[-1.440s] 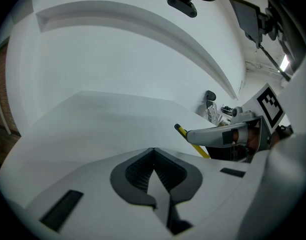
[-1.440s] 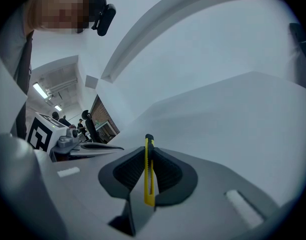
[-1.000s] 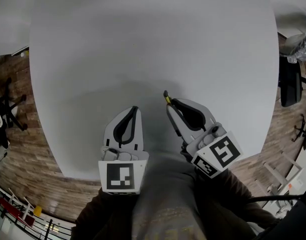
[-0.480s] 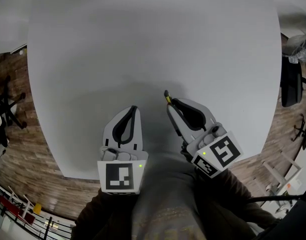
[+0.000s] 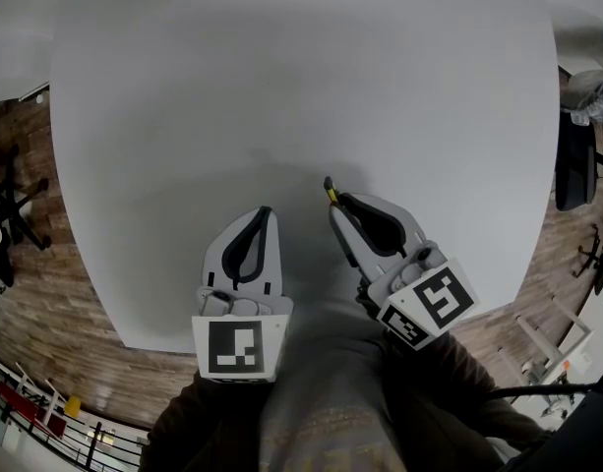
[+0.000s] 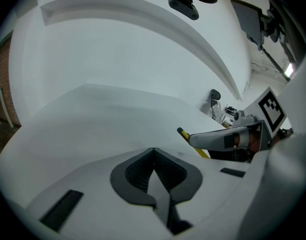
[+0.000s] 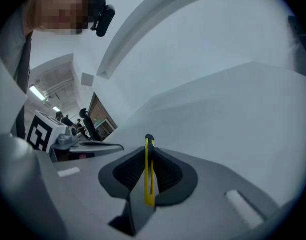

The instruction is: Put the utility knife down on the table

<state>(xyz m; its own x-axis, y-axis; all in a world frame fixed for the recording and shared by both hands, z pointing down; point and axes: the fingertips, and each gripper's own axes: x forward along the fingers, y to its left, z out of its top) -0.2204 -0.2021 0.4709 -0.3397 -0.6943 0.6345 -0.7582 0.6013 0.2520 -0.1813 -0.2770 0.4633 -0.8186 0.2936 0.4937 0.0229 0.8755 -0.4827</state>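
A slim yellow and black utility knife (image 7: 149,170) is clamped between the jaws of my right gripper (image 7: 148,159). Its dark tip (image 5: 328,184) pokes out past the jaws over the white table (image 5: 281,87) in the head view. From the left gripper view the same knife (image 6: 192,143) shows at the right, held above the tabletop. My left gripper (image 5: 263,214) hovers just left of the right one (image 5: 333,203), near the table's front edge. Its jaws (image 6: 153,156) are shut with nothing between them.
The big white round table fills most of the head view. Wood floor (image 5: 45,293) lies to the left and right, with office chairs (image 5: 572,160) at the right edge. The person's trousers (image 5: 321,401) are at the bottom.
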